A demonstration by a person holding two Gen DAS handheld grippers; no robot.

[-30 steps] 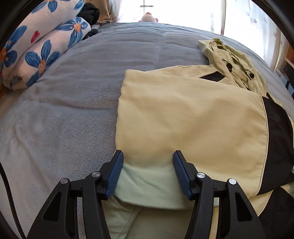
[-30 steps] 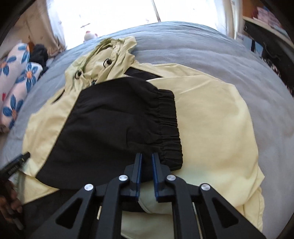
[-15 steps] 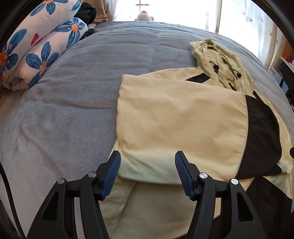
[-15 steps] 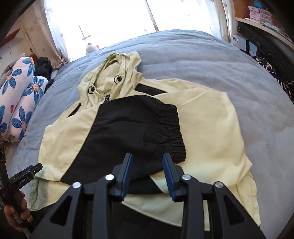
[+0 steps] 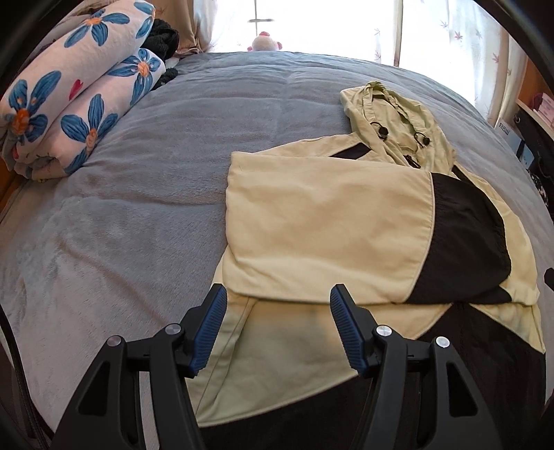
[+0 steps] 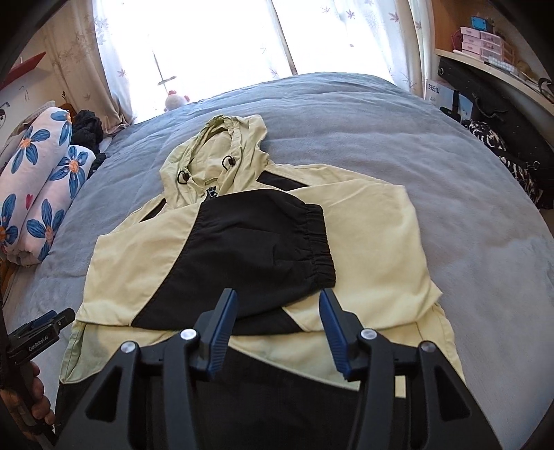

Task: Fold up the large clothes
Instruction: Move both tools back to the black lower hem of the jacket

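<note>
A pale yellow and black hooded jacket (image 5: 325, 225) lies flat on the grey bed, hood (image 5: 394, 114) toward the window. One sleeve is folded across the chest, its black cuffed end (image 6: 263, 249) on top. My left gripper (image 5: 278, 311) is open and empty just above the jacket's near left hem. My right gripper (image 6: 278, 316) is open and empty just short of the black sleeve end. The jacket also shows in the right wrist view (image 6: 377, 242), where the left gripper (image 6: 38, 332) shows at the lower left edge.
Grey bedspread (image 5: 173, 155) covers the bed. Rolled floral bedding (image 5: 69, 100) and dark clothes (image 5: 162, 31) sit at the far left. A pink soft toy (image 5: 265, 41) sits by the window. Shelves and dark bags (image 6: 502, 114) stand off the bed's right side.
The right gripper opened, let go of the black sleeve end and drew back. The left gripper, open throughout, also drew back off the yellow fabric.
</note>
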